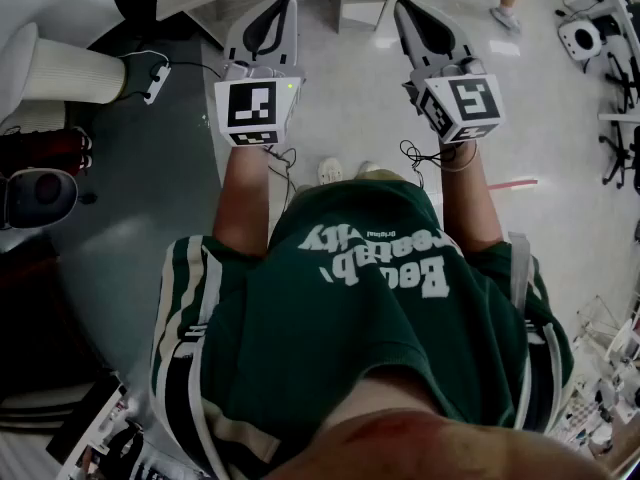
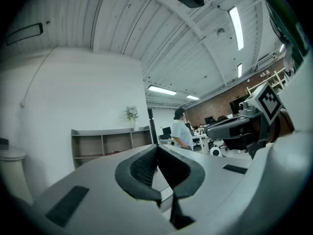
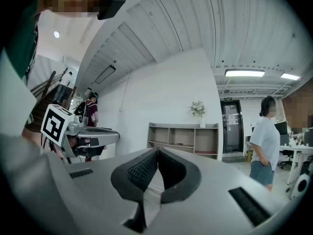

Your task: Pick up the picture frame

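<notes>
No picture frame shows in any view. In the head view my left gripper [image 1: 288, 1] and my right gripper [image 1: 402, 8] are held out side by side over the pale floor, both pointing forward and level. The left gripper [image 2: 157, 148] is shut in its own view, its dark pads meeting at the tips with nothing between them. The right gripper [image 3: 157, 152] is shut the same way and empty. Each gripper's view also catches the other gripper beside it: the right one [image 2: 243, 126] and the left one [image 3: 89, 137].
An open shelf unit [image 2: 110, 143] [image 3: 183, 138] stands ahead against the white wall, a small plant [image 3: 198, 108] on top. A person [image 3: 264, 141] walks at the right, near a doorway. A dark round glass table [image 1: 130, 228] lies to my left, beside a white seat [image 1: 60, 68].
</notes>
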The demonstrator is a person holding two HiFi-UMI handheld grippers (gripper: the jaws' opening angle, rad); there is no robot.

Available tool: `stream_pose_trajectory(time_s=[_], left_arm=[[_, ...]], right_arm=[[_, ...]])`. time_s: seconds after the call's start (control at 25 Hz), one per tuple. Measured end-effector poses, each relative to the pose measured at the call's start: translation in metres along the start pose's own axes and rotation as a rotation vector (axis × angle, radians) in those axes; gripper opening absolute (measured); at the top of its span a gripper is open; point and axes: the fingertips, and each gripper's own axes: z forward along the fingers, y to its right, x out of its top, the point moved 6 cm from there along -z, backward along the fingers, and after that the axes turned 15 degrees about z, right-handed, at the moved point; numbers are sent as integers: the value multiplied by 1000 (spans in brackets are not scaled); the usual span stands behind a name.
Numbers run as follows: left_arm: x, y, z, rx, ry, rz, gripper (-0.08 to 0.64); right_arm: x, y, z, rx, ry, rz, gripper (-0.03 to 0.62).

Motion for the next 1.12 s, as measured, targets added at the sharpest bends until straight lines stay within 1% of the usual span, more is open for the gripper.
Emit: stream_pose_trajectory(time_s=[0.24, 0.44, 0.56, 0.64, 0.76, 1.0, 1.12], left_arm=[[2, -4, -9, -1, -3, -1, 18], [3, -4, -14, -7, -3, -9, 18], [3, -6, -19, -13, 3, -9, 18], [-1, -10, -21, -15, 7, -10, 18], [-9, -13, -22, -18, 9, -14, 18], [-26, -23, -23, -28, 1, -27, 18], [-28, -22, -17, -39, -11, -43, 18]], right_arm=[[2, -5, -5, -25, -4, -36, 32], [2, -13, -8, -19, -3, -34, 34], [3, -21, -6, -11, 18, -58, 34], [0, -26, -1, -5, 33, -84, 34], [-8, -29, 4, -15, 28, -104, 34], [-24, -34, 13, -40, 15, -88, 34], [-28, -28, 15, -75, -10, -91, 34]])
